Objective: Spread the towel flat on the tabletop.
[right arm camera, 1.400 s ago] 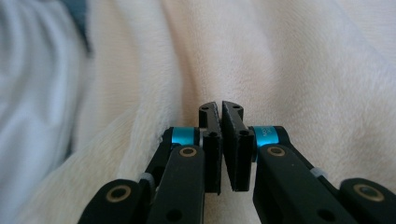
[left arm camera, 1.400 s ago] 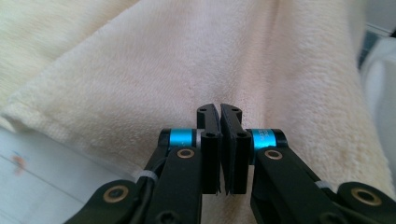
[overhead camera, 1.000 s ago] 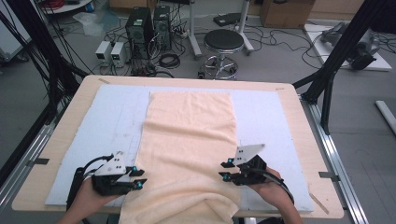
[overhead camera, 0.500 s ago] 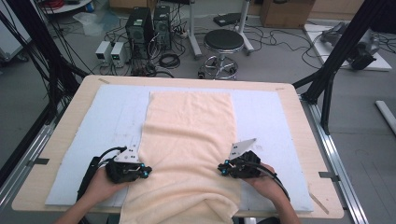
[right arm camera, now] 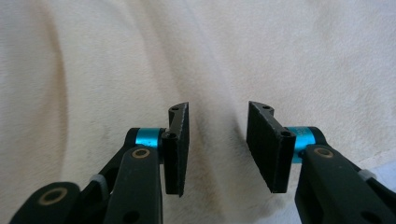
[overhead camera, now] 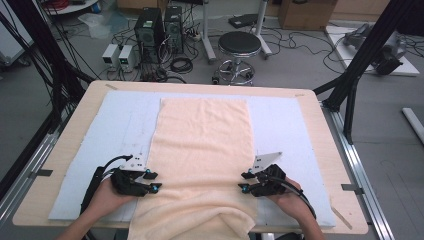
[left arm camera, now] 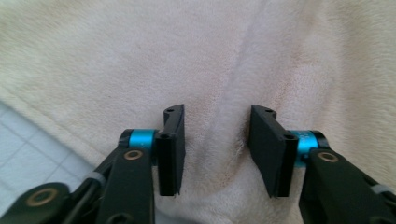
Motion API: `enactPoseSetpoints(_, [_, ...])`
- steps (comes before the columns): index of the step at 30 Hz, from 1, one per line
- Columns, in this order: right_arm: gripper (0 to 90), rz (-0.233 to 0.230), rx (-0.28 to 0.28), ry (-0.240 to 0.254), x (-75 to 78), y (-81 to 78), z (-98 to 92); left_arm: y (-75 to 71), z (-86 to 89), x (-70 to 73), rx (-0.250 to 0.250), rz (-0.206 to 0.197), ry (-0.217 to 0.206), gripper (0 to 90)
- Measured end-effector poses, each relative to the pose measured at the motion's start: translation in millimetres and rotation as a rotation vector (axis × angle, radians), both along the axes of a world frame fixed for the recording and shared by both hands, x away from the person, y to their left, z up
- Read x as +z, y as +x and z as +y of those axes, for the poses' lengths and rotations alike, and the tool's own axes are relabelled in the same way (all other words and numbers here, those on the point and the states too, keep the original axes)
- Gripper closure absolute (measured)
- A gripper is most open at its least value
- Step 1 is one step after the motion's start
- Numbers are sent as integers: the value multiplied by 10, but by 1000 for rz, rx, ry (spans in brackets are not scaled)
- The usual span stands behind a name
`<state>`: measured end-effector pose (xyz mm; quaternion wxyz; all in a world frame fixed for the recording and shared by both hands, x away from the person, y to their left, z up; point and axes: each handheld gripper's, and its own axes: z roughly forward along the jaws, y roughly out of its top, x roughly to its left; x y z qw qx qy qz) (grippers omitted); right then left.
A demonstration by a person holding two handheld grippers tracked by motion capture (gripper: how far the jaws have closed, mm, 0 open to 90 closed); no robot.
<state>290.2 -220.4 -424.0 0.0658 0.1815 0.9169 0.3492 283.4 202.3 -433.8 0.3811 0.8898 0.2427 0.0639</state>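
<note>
Left tool (overhead camera: 154, 181): jaws just reopened, part open over the towel (overhead camera: 200, 150), apparently gripping nothing.
Right tool (overhead camera: 243, 182): likewise, at the towel's other edge.

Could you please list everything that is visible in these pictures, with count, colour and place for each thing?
towel: 1, pale peach, lengthwise down the middle of the table, near end hanging over the front edge
mat: 1, light blue-white, under the towel, covering most of the table
table: 1, light wood, centre of the high view
stool: 1, black seat, chrome base, on the floor beyond the table
computer towers: 2, black, on the floor beyond the table, left of the stool
small boxes: 2, white-grey, left of the towers
left gripper: 1, black, at the towel's left edge, jaws apart over the cloth, just been opening
right gripper: 1, black, at the towel's right edge, jaws apart, just been opening
hands: 2, at the table's near edge
</note>
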Motion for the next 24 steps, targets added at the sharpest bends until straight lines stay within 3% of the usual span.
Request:
enactPoseSetpoints(3, [679,14,6,-29,-63,27,13,-43,14,2,-19,-10,0,752])
enactPoseSetpoints(4, [738,20,7,-13,-71,24,10,-64,21,9,-33,-7,4,782])
enactPoseSetpoints(6, [817,25,31,-10,-67,12,7,-98,27,17,-42,0,0,796])
enactPoseSetpoints(8, [822,31,62,-10,-45,-15,8,-134,53,42,-61,30,-17,796])
enactPoseSetpoints(10, [785,36,76,2,2,-41,-7,-143,77,70,-70,29,-27,774])
enactPoseSetpoints(13, [665,25,42,32,78,-6,-49,-77,108,130,-15,14,-57,628])
enactPoseSetpoints(17, [613,-14,-36,57,136,119,-87,97,160,152,83,-1,-123,607])
enactPoseSetpoints(21, [613,-13,-112,97,120,307,-124,296,187,69,209,-14,-69,624])
enactPoseSetpoints(23, [614,-19,-149,107,115,391,-134,369,193,7,244,-9,-36,615])
enactPoseSetpoints(24, [620,0,-152,121,115,418,-134,388,198,-11,247,-3,-28,614])
